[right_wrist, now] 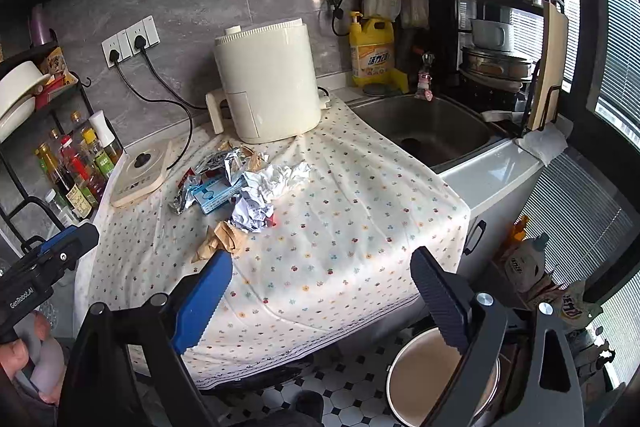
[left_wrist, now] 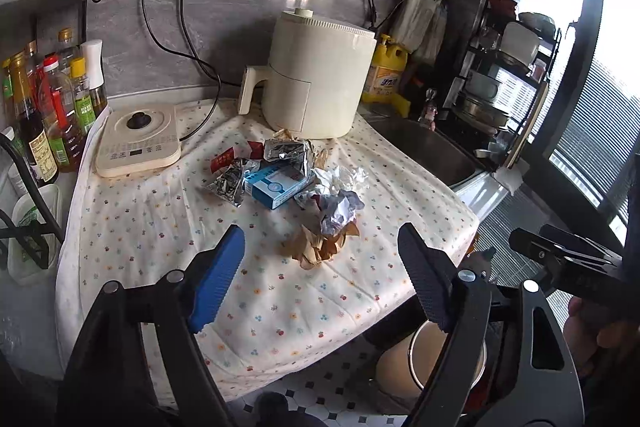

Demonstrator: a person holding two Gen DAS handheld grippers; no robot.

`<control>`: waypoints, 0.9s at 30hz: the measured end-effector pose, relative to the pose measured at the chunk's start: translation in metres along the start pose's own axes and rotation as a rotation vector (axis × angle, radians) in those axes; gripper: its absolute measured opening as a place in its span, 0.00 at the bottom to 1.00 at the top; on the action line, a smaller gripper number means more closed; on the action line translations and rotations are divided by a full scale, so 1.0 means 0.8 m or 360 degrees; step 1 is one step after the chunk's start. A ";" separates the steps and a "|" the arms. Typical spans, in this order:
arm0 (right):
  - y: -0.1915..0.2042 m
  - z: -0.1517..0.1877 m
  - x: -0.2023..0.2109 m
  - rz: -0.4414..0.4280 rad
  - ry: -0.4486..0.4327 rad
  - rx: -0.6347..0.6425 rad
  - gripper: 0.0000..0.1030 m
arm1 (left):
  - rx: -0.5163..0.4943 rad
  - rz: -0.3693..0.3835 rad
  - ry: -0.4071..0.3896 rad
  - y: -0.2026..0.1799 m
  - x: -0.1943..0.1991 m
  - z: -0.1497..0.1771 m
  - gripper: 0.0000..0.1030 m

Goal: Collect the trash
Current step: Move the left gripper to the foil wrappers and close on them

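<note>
A heap of trash lies mid-counter on the floral cloth (left_wrist: 160, 227): foil wrappers (left_wrist: 286, 151), a blue box (left_wrist: 276, 185), crumpled white paper (left_wrist: 340, 209) and torn brown paper (left_wrist: 320, 247). My left gripper (left_wrist: 320, 231) hovers open just short of the brown paper, with nothing between its fingers. In the right wrist view the same blue box (right_wrist: 214, 193), crumpled paper (right_wrist: 252, 211) and brown paper (right_wrist: 224, 241) sit up and to the left of my right gripper (right_wrist: 323, 253), which is open and empty over bare cloth. A round cream bin (right_wrist: 394, 359) stands on the floor below the counter edge.
A cream air fryer (left_wrist: 320, 75) stands behind the heap, and an induction cooker (left_wrist: 138, 139) to its left. Sauce bottles (left_wrist: 52, 99) line the left wall. The sink (right_wrist: 424, 131), a yellow detergent bottle (right_wrist: 372, 51) and a dish rack (right_wrist: 504, 27) are on the right.
</note>
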State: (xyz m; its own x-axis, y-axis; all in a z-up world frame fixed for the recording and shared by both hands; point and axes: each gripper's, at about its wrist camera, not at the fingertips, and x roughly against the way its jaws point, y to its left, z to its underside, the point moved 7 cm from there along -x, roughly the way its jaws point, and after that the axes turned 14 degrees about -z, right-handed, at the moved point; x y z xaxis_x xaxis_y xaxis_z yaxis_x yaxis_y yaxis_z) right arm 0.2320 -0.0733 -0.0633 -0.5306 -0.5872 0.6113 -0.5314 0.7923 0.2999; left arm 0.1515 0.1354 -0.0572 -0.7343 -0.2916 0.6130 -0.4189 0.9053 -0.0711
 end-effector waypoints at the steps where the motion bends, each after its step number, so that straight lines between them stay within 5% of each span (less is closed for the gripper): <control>1: 0.004 -0.003 -0.009 -0.0008 0.0006 -0.0001 0.86 | 0.0005 0.0006 0.0009 0.005 -0.009 -0.004 0.71; 13: 0.045 -0.044 -0.115 -0.0014 0.0122 -0.0040 0.83 | -0.0014 0.0020 0.0207 0.061 -0.133 -0.032 0.48; 27: 0.056 -0.045 -0.208 0.0084 0.0275 0.0002 0.70 | -0.0093 0.0112 0.0306 0.081 -0.230 -0.043 0.45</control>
State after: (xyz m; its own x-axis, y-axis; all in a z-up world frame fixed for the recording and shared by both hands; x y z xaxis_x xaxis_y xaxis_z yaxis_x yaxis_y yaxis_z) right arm 0.3203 0.0655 -0.1249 -0.4363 -0.5076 0.7430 -0.5069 0.8209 0.2631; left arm 0.2779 0.2588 -0.1478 -0.6429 -0.1680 0.7473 -0.3344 0.9393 -0.0765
